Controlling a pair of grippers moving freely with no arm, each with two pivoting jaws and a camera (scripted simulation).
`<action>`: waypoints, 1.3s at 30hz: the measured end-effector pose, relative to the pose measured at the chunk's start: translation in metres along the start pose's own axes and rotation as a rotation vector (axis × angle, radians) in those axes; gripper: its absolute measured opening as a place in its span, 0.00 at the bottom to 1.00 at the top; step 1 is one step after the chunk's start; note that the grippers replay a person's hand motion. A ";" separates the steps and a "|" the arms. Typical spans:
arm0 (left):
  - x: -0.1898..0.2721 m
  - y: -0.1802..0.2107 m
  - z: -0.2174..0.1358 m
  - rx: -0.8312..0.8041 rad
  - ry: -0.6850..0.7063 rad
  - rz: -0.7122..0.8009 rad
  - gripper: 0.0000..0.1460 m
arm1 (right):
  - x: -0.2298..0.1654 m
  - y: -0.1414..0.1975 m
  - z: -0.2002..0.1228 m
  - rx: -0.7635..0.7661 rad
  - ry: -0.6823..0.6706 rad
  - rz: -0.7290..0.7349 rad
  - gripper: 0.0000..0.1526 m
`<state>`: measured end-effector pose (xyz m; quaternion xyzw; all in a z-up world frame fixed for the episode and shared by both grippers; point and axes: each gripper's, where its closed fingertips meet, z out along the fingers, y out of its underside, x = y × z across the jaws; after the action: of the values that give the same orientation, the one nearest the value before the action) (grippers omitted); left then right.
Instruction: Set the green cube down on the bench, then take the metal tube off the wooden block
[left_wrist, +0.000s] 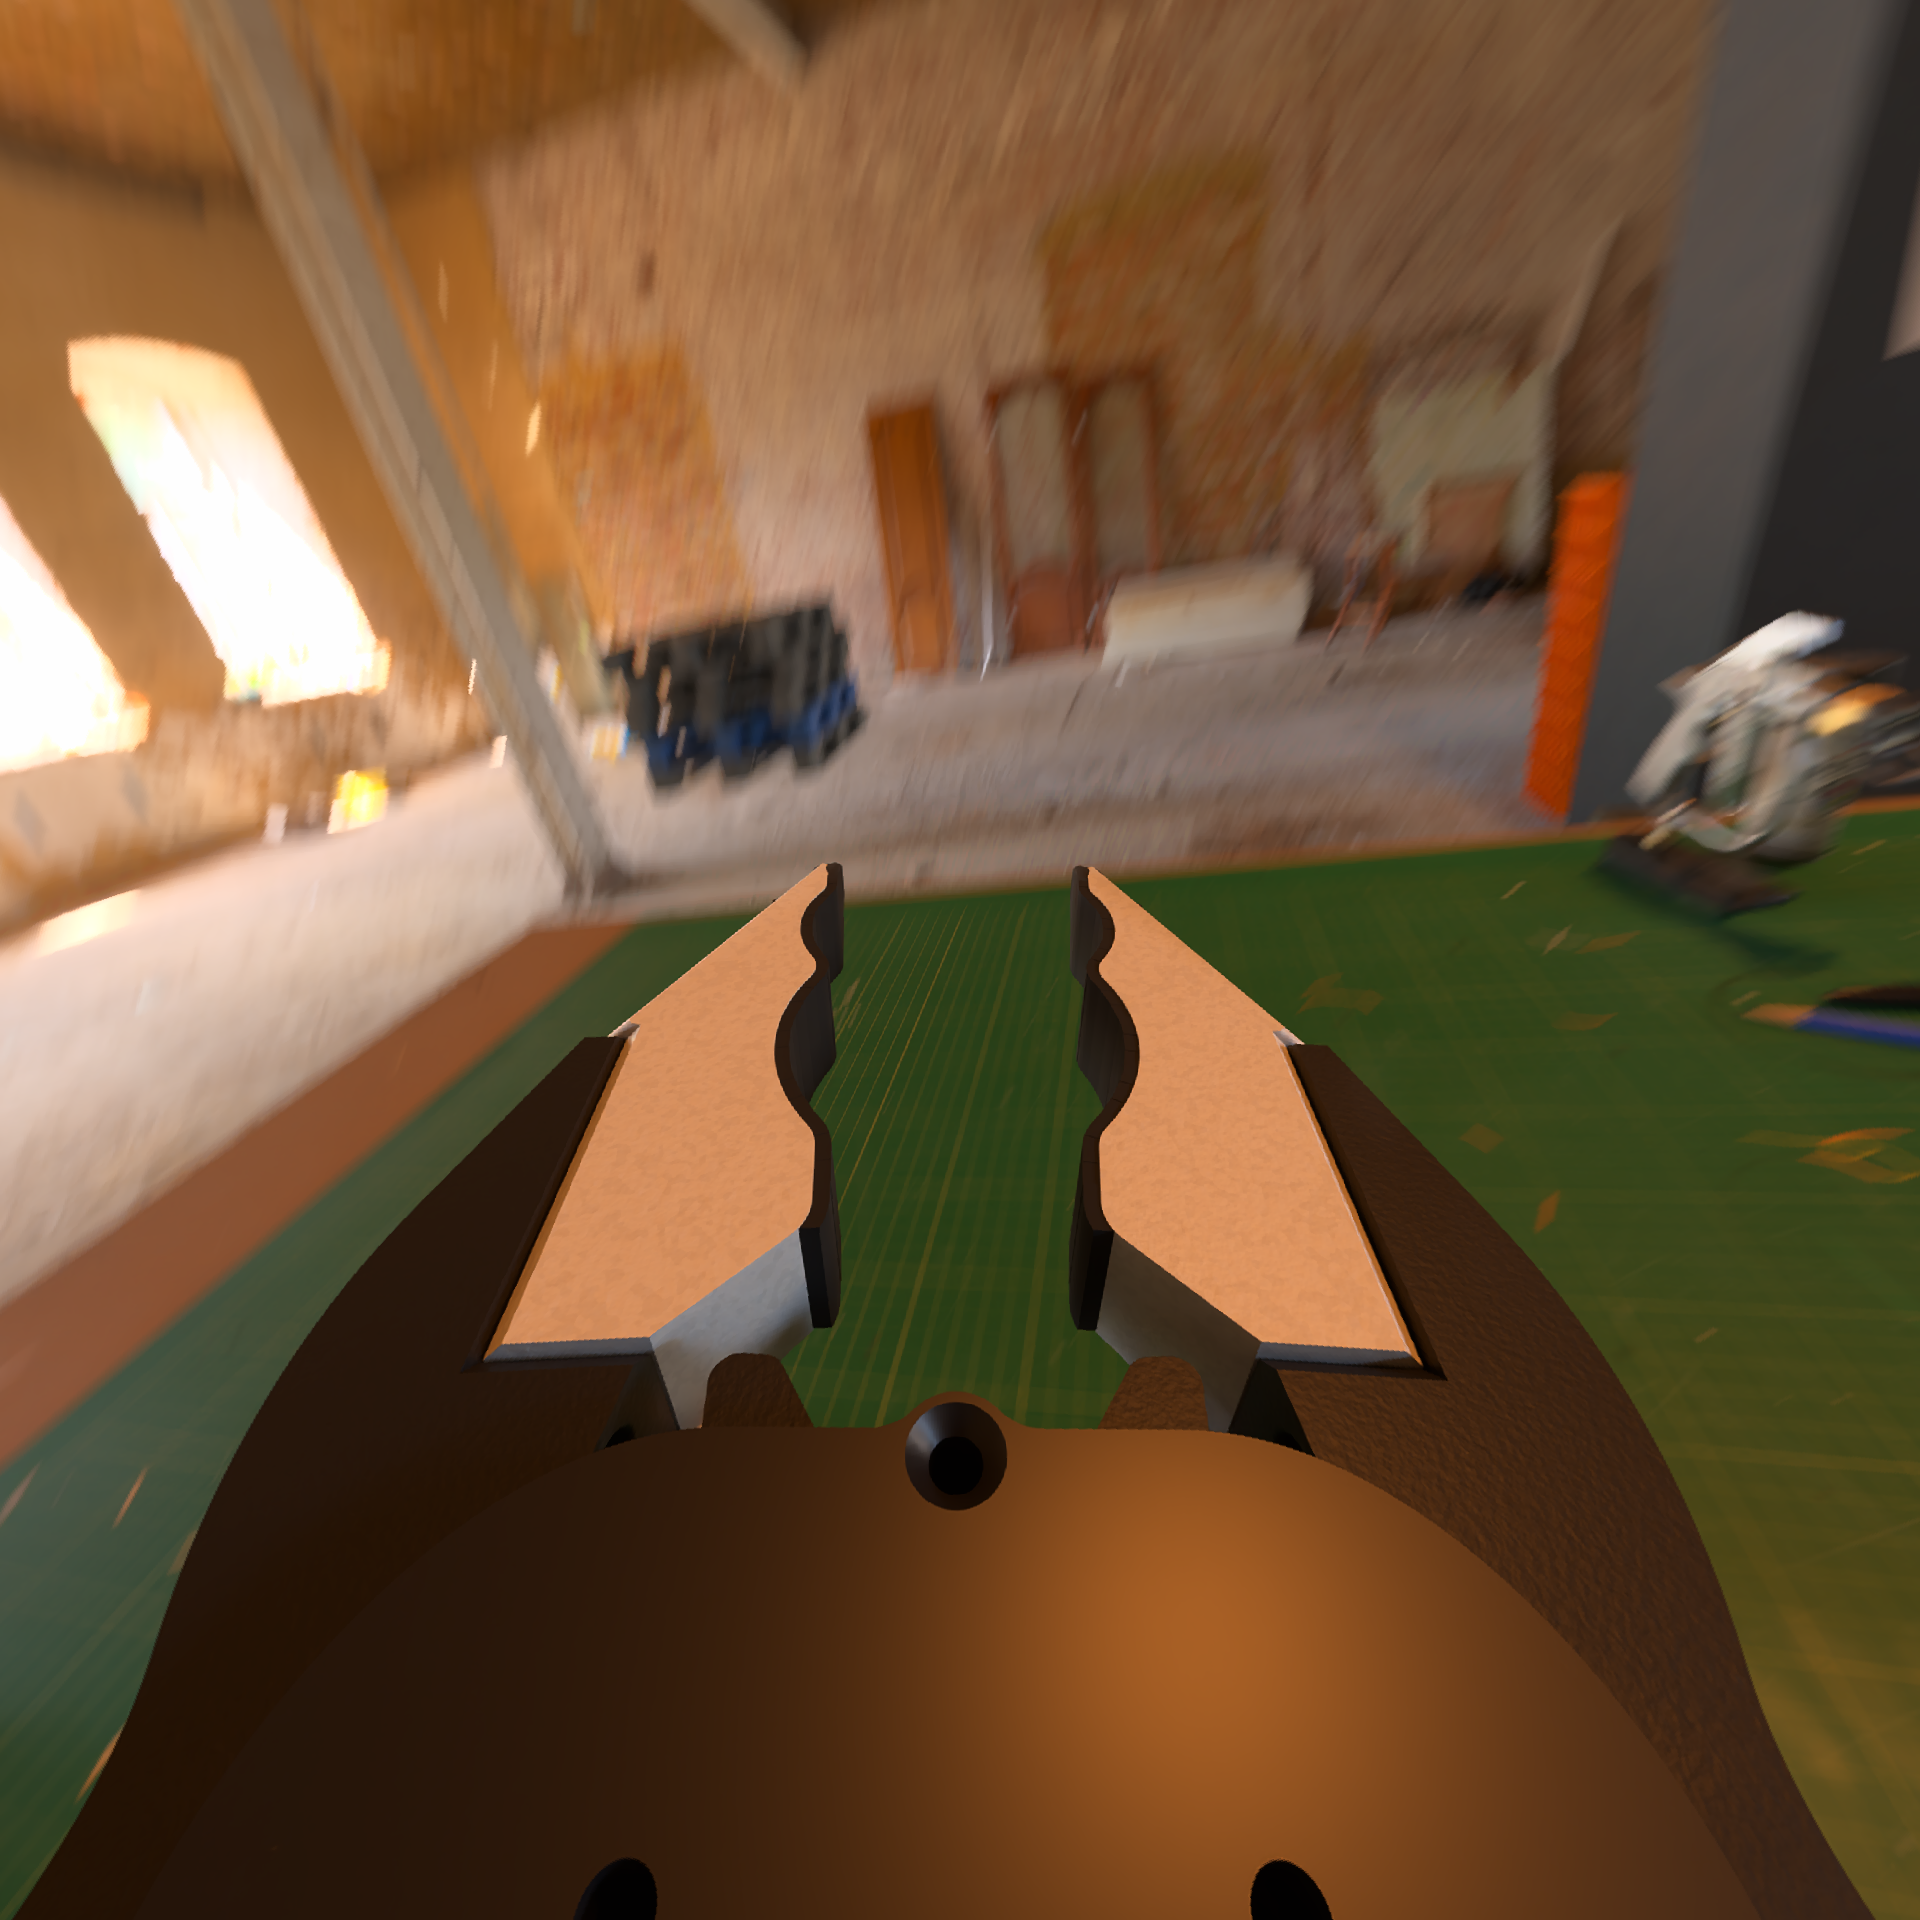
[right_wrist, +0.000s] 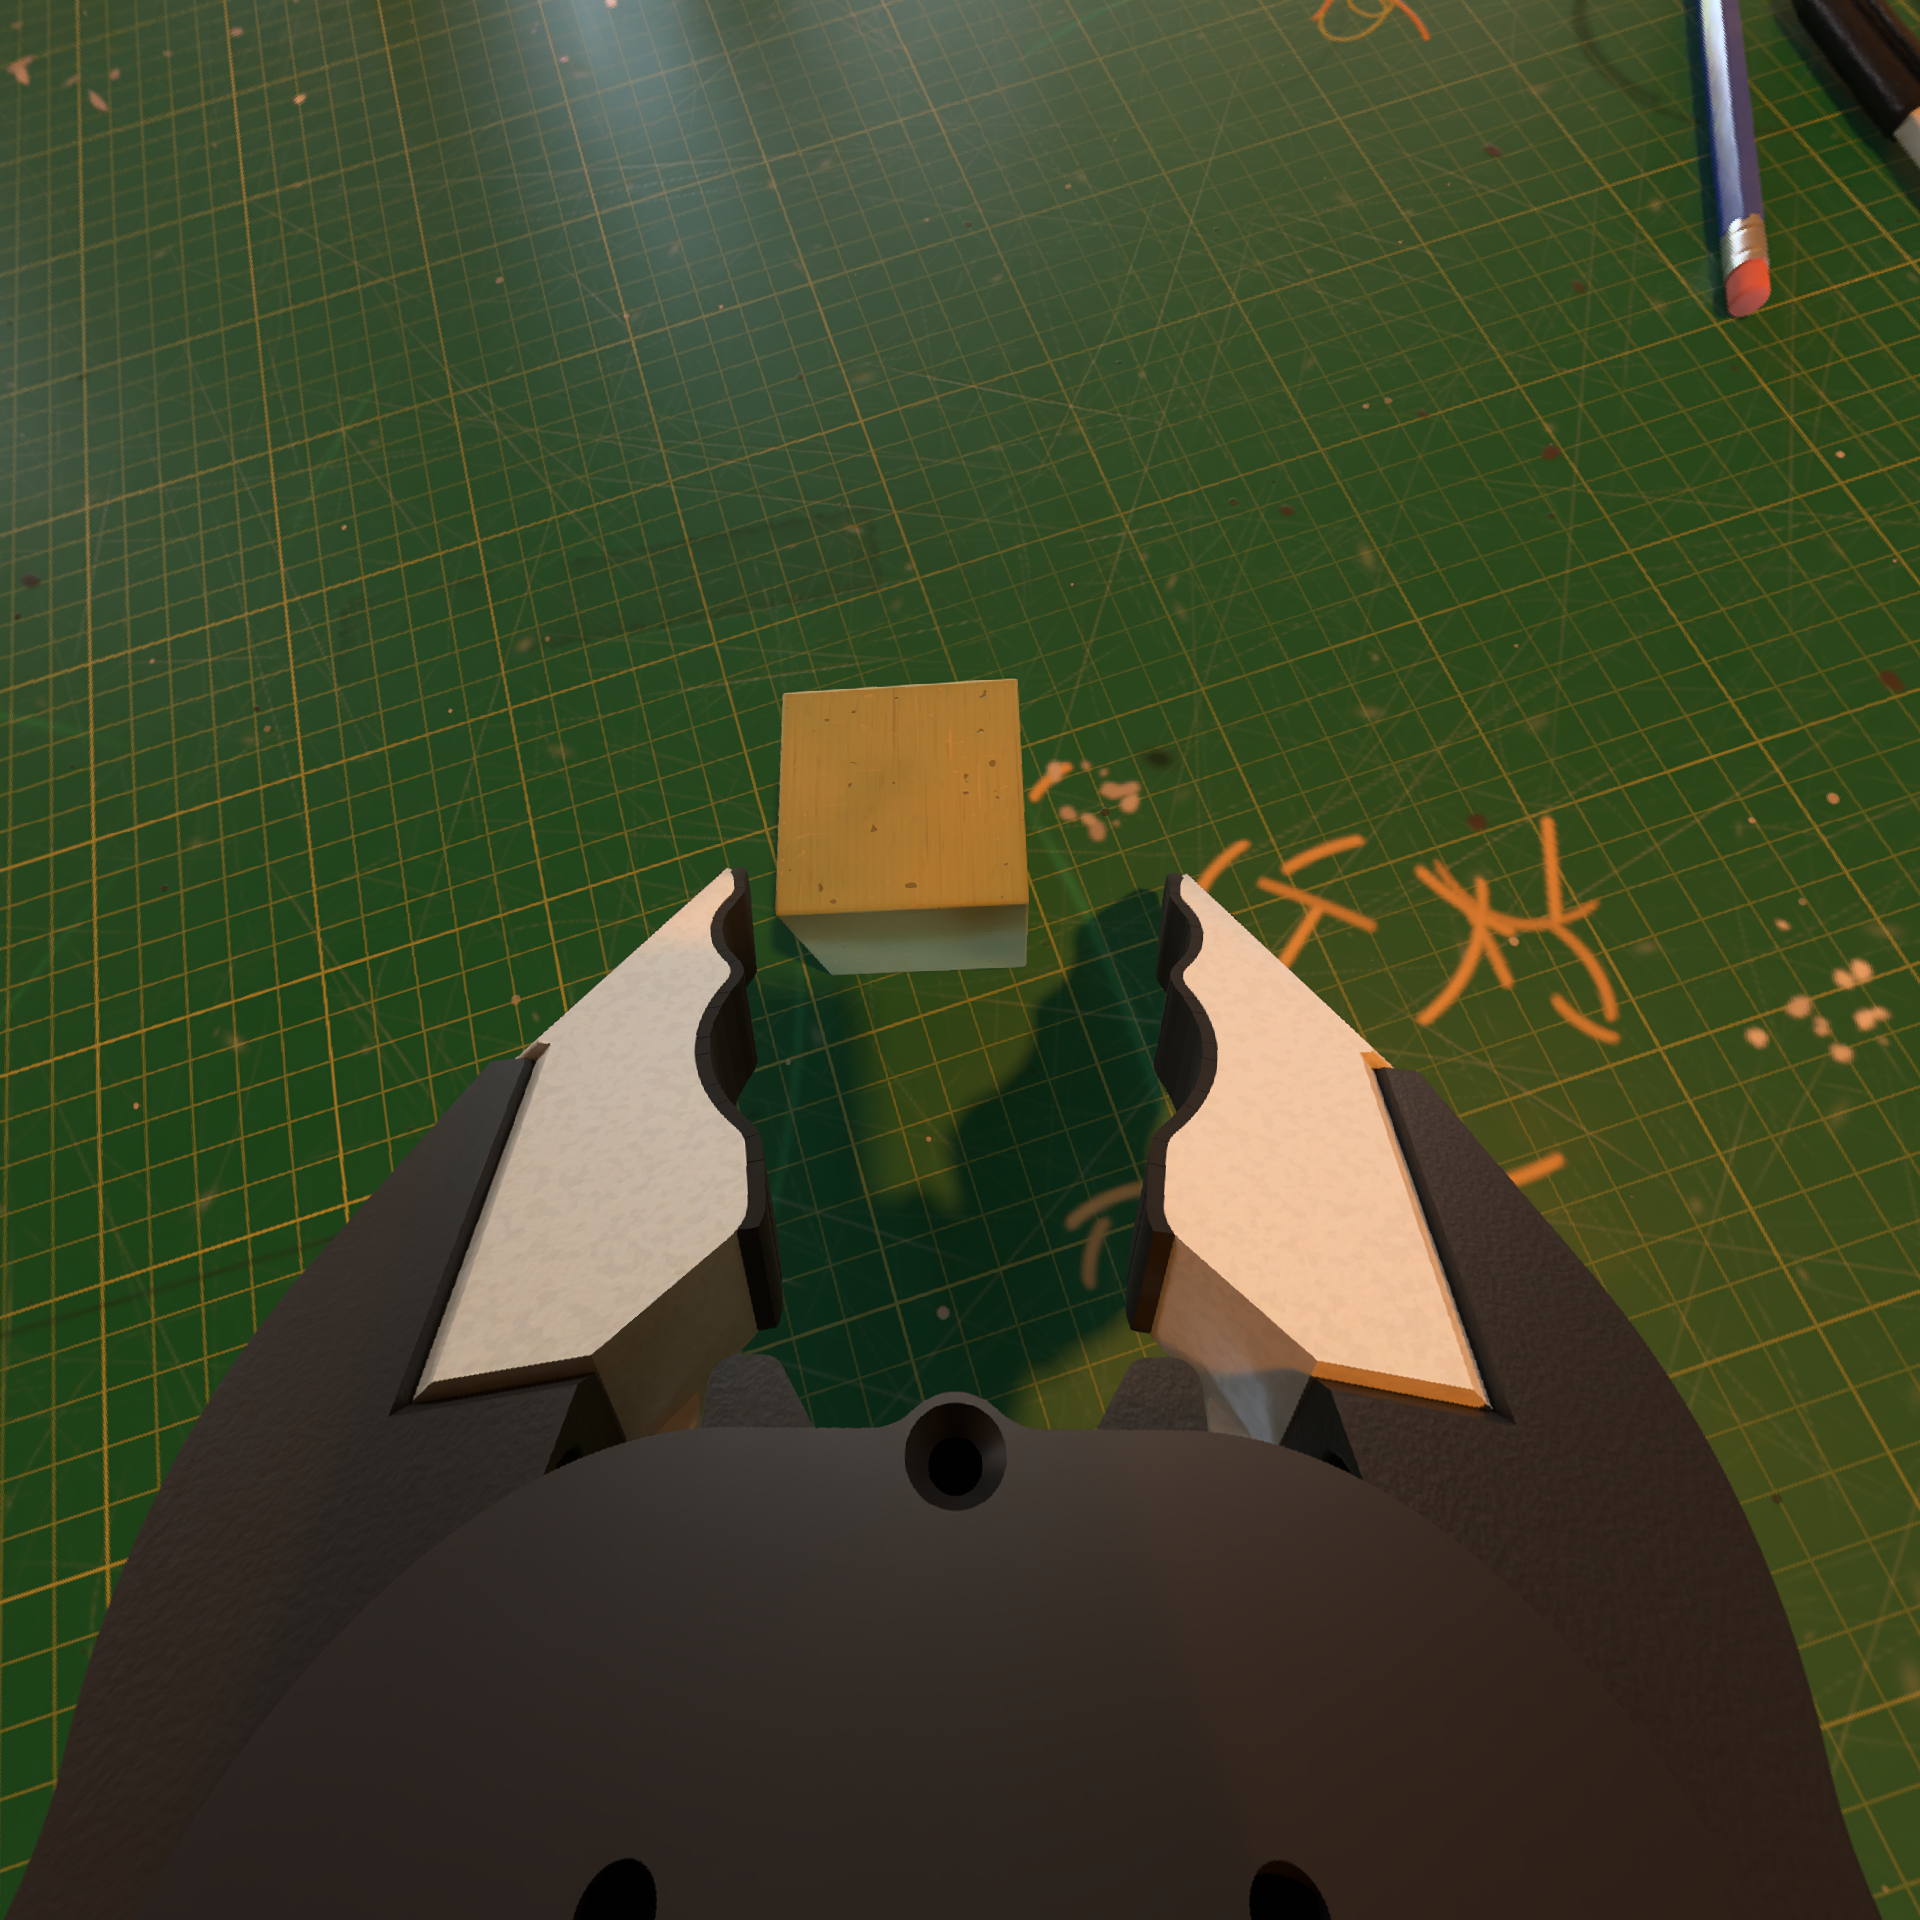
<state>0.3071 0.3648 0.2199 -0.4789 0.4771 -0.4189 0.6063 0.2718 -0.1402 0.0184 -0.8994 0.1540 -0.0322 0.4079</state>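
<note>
A green cutting mat (right_wrist: 520, 468) is seen; at frame centre the wooden block (right_wrist: 900, 800) is stood on it, beyond the empty, parted right gripper (right_wrist: 956, 883); the left gripper (left_wrist: 954, 878) is held apart, empty

Open right tongs (right_wrist: 954, 883) hover just short of wooden block (right_wrist: 902, 805) on green mat (right_wrist: 416, 520).

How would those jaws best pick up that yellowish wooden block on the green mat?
From above, closing on the two upright side faces of the wooden block. Those faces look flat and parallel, the block sits square on the mat, and the open right gripper already lines up with it.
</note>
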 end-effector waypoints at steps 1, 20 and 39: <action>-0.022 0.021 0.002 -0.098 -0.033 -0.028 0.30 | 0.000 0.000 0.000 0.004 -0.001 0.007 0.51; -0.113 0.180 0.007 -0.744 -0.242 -0.270 0.38 | -0.005 0.004 0.002 -0.034 -0.009 -0.035 0.50; -0.108 0.182 0.004 -0.744 -0.149 -0.346 0.56 | -0.007 0.006 0.004 -0.053 -0.013 -0.053 0.50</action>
<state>0.2992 0.5048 0.0611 -0.7674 0.4632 -0.2777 0.3457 0.2639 -0.1388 0.0116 -0.9139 0.1284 -0.0330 0.3837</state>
